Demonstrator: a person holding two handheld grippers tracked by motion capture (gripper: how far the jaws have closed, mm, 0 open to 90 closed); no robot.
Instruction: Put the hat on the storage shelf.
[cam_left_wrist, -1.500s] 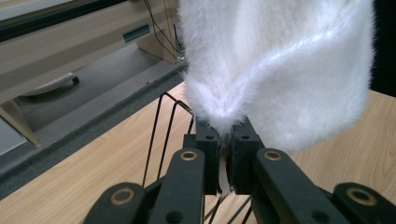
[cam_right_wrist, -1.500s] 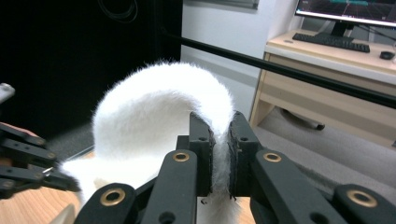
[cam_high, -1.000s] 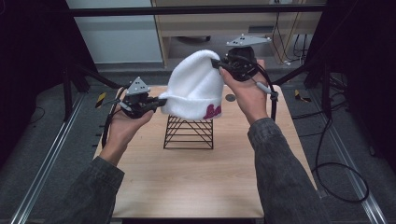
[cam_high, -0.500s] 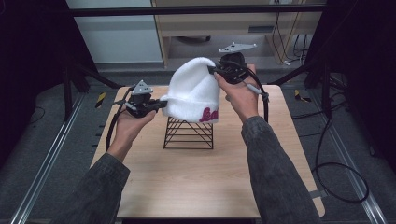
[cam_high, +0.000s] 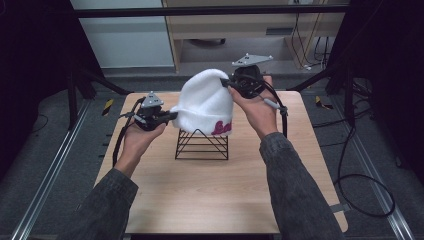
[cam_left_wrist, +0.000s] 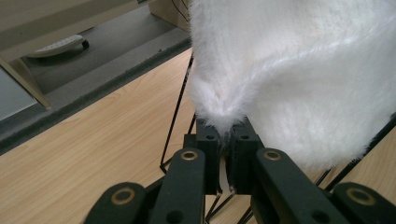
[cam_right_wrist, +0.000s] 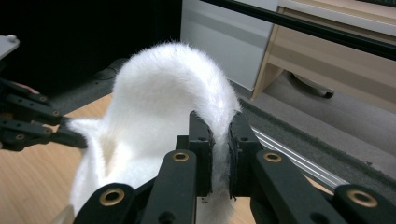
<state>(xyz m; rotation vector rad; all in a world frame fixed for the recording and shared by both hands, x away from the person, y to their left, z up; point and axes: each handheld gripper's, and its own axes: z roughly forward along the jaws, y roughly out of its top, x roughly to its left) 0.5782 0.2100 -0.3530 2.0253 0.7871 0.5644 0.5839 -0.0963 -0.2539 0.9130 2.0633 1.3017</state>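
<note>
A fluffy white beanie with pink lettering on its brim hangs over a black wire stand at the middle of the wooden table. My left gripper is shut on the brim's left corner, pinching the fur between its pads. My right gripper is shut on the hat's upper right edge, fabric squeezed between its jaws. The beanie is stretched between the two grippers, and its lower edge rests on the stand's top.
The wooden table has free surface in front of the stand. Behind it stand a light wood cabinet and black frame rails. Cables trail over the floor at the right.
Both grippers have come down with the beanie held between them, lowering it onto the wire stand. The right gripper drew slightly nearer.
</note>
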